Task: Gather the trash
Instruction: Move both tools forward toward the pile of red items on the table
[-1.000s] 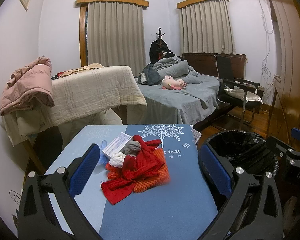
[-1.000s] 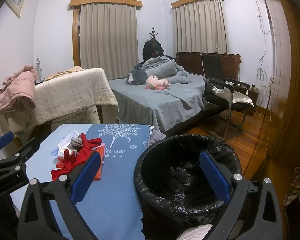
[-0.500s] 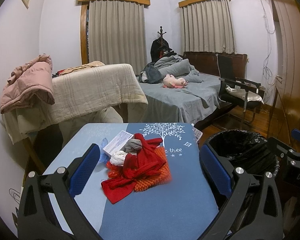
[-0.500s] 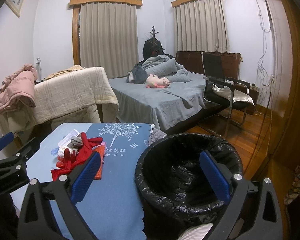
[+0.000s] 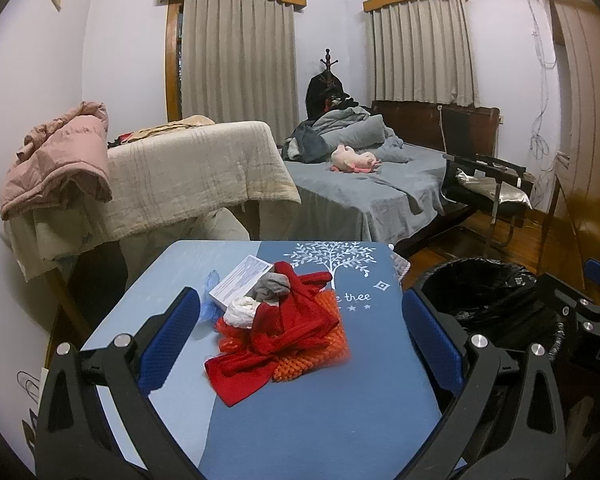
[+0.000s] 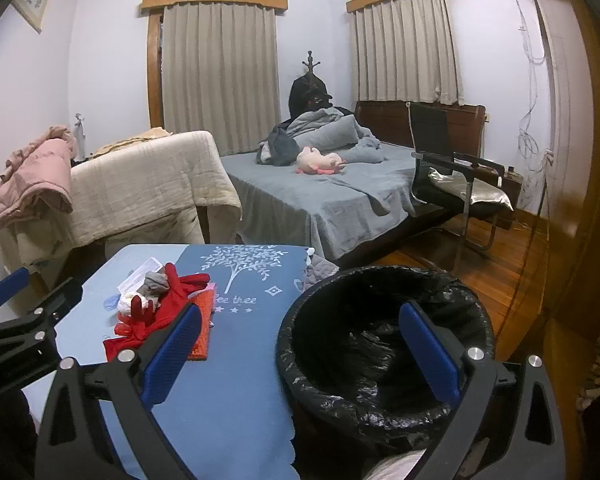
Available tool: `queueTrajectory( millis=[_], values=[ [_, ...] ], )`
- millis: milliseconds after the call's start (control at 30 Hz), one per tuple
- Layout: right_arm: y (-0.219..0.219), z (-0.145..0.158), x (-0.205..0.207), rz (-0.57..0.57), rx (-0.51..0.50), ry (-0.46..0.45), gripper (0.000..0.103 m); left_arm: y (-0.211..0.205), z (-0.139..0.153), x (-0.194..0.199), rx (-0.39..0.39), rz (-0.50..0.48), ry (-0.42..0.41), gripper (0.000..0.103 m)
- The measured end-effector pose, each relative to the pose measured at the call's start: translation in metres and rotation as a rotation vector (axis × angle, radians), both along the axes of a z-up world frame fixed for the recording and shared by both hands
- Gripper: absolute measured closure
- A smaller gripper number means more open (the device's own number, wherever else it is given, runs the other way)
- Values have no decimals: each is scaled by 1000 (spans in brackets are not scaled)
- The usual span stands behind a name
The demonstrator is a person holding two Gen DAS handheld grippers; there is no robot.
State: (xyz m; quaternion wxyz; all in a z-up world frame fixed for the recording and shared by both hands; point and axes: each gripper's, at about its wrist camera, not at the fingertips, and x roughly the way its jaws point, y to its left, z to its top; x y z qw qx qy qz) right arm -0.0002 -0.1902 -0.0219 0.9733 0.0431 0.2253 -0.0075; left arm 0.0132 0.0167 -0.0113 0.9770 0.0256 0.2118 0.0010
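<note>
bedroom clutter fills the upper half of both views: curtained windows, a grey-covered bed and a beige quilt draped at the left. low in the frame sits the blue-clothed worktop with a white tree print, and on it a heap of trash: a crumpled red fabric strip over an orange mesh piece, with a white printed paper card, a grey wad and a white wad at its far left edge.

the left tongs hang over the worktop with their blue pads spread wide and nothing between them; the heap lies straight ahead, at centre frame, inside the gap but further along the worktop than the pad tips. its long axis runs from lower left to upper right of the left view, roughly diagonal to the line between the pads.

the right tongs are likewise spread apart and empty, looking onto the round bin lined with a black plastic bag, which stands just beside the worktop's right edge. from there the heap sits off at the left of the frame, beyond the left pad.

so the left tongs seem the nearer and better aligned: probably a short push forward and down would bring the pads astride the red strip, then a carry to the right toward the bin.
</note>
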Motion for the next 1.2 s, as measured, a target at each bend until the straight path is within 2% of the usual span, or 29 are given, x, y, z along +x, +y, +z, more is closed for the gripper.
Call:
queueTrajectory(
  millis=[433,800,1200],
  values=[
    [18,-8,22,33,-5,1,6,19,-10,14,-10,30,14,5],
    [51,-41,66,88,-8,39,6,74,-40,43,10,131,45,5],
    [93,-83,129,199,2,112,27,103,-73,82,55,153,67,5]
  ],
)
